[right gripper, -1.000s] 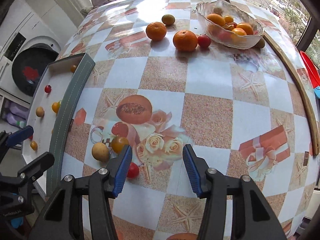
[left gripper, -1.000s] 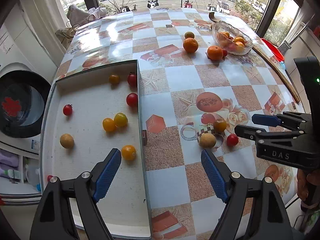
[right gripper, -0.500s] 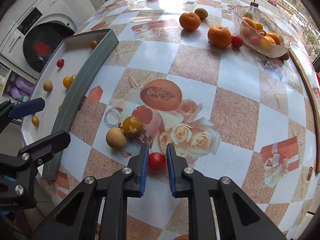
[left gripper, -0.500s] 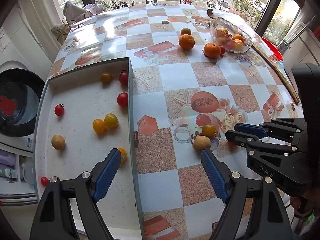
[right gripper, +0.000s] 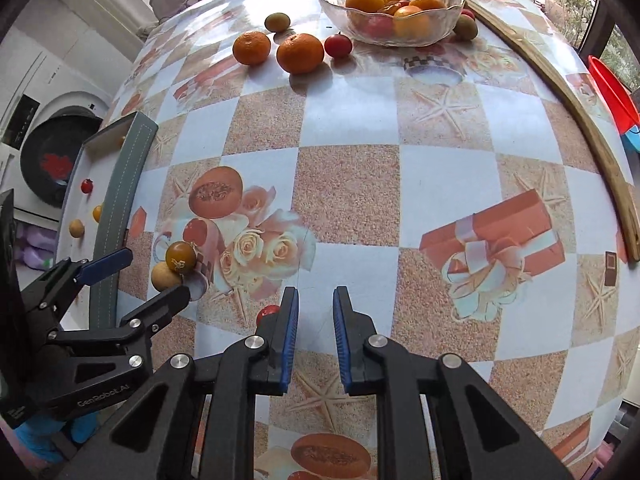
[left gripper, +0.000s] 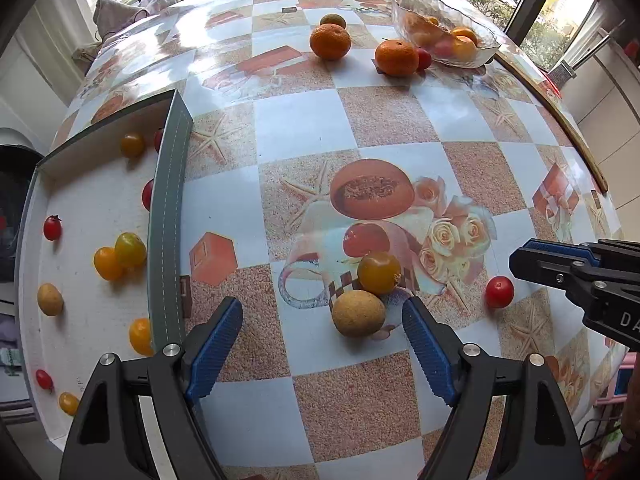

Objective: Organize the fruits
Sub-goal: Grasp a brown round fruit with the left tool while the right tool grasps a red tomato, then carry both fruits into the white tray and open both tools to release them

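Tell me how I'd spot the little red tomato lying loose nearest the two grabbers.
Find the printed melon and roses on the table. Just toward the camera lie three small fruits: a tan ball, a yellow tomato touching it, and the red tomato off alone. It is the only red one, beside the right gripper.

Mandarins (left gripper: 330,41), (left gripper: 396,57): two, sitting at upper centre.
Glass bowl (left gripper: 402,16): one, standing at upper right.
Tray (left gripper: 168,200): one, lying at left and holding ten small fruits: four red, five orange or yellow, one tan.
Loose fruits lying at lower centre: three, namely yellow tomato (left gripper: 378,273), tan fruit (left gripper: 358,313), red tomato (left gripper: 499,291).
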The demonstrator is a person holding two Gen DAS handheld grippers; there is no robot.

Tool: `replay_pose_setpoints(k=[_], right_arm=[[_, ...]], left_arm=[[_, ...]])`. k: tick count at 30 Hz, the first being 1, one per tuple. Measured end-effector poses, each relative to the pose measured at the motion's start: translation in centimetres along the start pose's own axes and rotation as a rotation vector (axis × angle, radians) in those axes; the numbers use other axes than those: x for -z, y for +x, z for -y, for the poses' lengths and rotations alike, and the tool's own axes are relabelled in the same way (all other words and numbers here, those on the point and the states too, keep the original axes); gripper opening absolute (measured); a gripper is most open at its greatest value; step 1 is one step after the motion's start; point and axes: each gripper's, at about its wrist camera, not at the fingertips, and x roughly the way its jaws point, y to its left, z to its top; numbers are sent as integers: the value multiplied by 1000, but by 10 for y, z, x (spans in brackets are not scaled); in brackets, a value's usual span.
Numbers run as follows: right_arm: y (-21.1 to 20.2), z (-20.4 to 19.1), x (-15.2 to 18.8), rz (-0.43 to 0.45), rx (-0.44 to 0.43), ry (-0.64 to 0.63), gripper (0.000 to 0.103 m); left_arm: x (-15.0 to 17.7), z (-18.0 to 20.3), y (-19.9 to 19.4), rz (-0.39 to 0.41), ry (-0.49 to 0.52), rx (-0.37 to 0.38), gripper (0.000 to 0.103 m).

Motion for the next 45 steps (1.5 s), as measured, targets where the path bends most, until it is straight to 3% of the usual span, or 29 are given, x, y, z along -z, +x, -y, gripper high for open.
replay_pose_setpoints(k=[3, 7, 8, 12, 15, 17, 20, 22, 23, 31, 45], right_arm=[[-2, -7, 4, -3, -20, -29, 20], [-4, -18, 15, -8, -28, -77, 49], [-3, -21, 16, -8, -25, -94, 50], [6, -30, 17, -14, -10, -144, 50], [12, -37, 14, -18, -22, -167, 50], [15, -42, 13, -20, -22, -193, 49], [22, -51, 14, -46, -14, -241, 29], [23, -57, 17, -52, 0, -271, 20], [23, -58, 18, -53, 0, -270, 20], [4, -45, 11, -40, -39, -136, 20], [-14, -57, -11, -25, -54, -107, 20]], left_arm=[[0, 0, 2, 2, 12, -9, 82], [0, 0, 5, 2, 30, -13, 82], [1, 0, 6, 1, 30, -12, 82], [1, 2, 6, 7, 31, -15, 75], [1, 4, 4, 12, 44, -11, 64], [0, 9, 2, 14, 57, 0, 51], [1, 13, 0, 16, 70, 17, 38], [1, 12, -1, 16, 62, 34, 31], [0, 10, -2, 13, 54, 53, 28], [-2, -12, -15, 21, -59, 132, 28], [-2, -43, -49, 56, -144, 108, 28]])
